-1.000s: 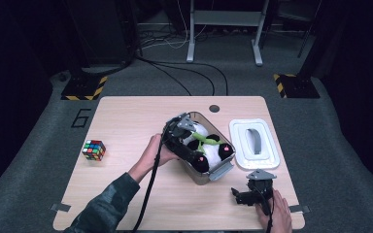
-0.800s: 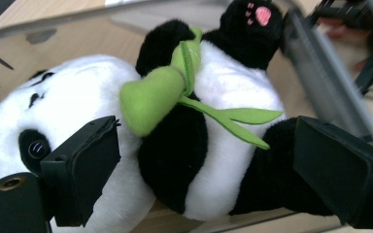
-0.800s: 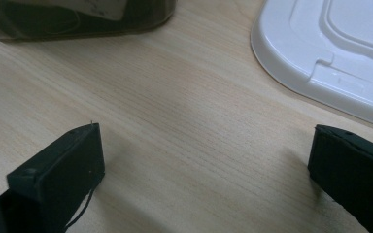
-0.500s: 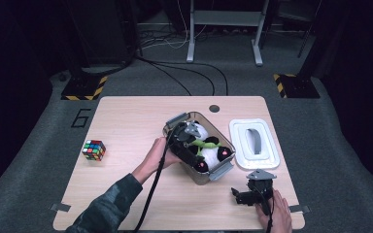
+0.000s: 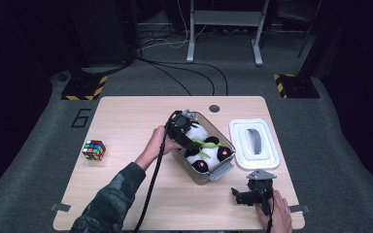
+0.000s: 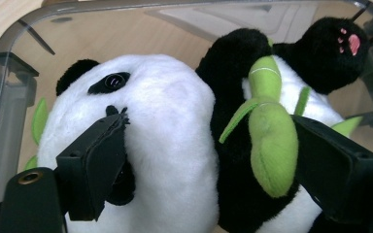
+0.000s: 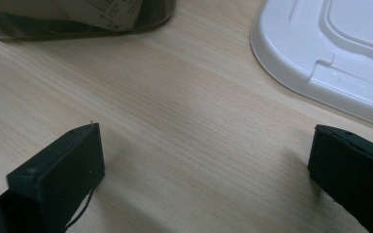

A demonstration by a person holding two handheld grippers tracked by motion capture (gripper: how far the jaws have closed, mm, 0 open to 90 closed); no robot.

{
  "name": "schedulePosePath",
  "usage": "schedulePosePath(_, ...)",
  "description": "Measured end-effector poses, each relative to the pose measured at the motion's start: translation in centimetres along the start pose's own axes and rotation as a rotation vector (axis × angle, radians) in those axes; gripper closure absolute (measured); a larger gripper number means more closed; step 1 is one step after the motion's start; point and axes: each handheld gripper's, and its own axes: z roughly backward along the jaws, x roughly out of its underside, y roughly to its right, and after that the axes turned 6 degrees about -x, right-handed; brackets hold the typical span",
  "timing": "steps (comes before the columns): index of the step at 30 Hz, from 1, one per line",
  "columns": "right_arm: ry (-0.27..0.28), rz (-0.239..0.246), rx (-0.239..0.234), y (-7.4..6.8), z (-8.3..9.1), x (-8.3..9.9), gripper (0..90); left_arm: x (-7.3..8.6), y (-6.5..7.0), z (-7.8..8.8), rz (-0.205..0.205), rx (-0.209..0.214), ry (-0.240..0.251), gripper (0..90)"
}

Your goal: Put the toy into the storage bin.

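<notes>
A black-and-white panda plush [image 5: 205, 154] with a green bamboo stalk lies in a clear plastic box [image 5: 209, 175] at mid-table. My left gripper [image 5: 188, 140] reaches into the box from its left end. In the left gripper view the panda [image 6: 175, 121] sits between the jaws of this gripper [image 6: 209, 145]. One pad presses the white head and the other the green stalk [image 6: 272, 141]. The jaws have just been closing on it. My right gripper [image 5: 240, 196] rests open on the table near the front right, with bare wood between its jaws [image 7: 204, 160].
The box's white lid [image 5: 253, 143] lies flat to the right of the box, and its edge [image 7: 330, 48] is just ahead of the right gripper. A Rubik's cube [image 5: 93, 149] stands at the table's left. The wooden table [image 5: 126, 121] has bare room at front left.
The left hand has shifted a little and sunk lower into the box onto the panda. The right hand and its gripper have stayed put.
</notes>
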Motion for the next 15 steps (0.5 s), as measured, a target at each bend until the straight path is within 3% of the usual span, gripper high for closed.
schedulePosePath(4, 0.0, 0.0, 0.0, 0.0, 0.0, 0.0, 0.0, 0.1, -0.1, -1.0, -0.002, -0.014, -0.05, 18.7)
schedulePosePath(7, 0.0, -0.001, 0.0, 0.0, 0.0, 0.0, 0.0, 0.2, -0.2, -1.3, 0.006, -0.016, -0.056, 18.6)
schedulePosePath(11, 0.0, -0.001, 0.0, 0.0, 0.0, 0.0, 0.0, 0.2, 0.1, -0.3, 0.01, -0.025, -0.028, 17.5)
schedulePosePath(15, 0.0, 0.0, 0.0, 0.0, 0.0, 0.0, 0.0, 0.3, 1.3, 1.3, -0.005, 0.024, 0.024, 14.9)
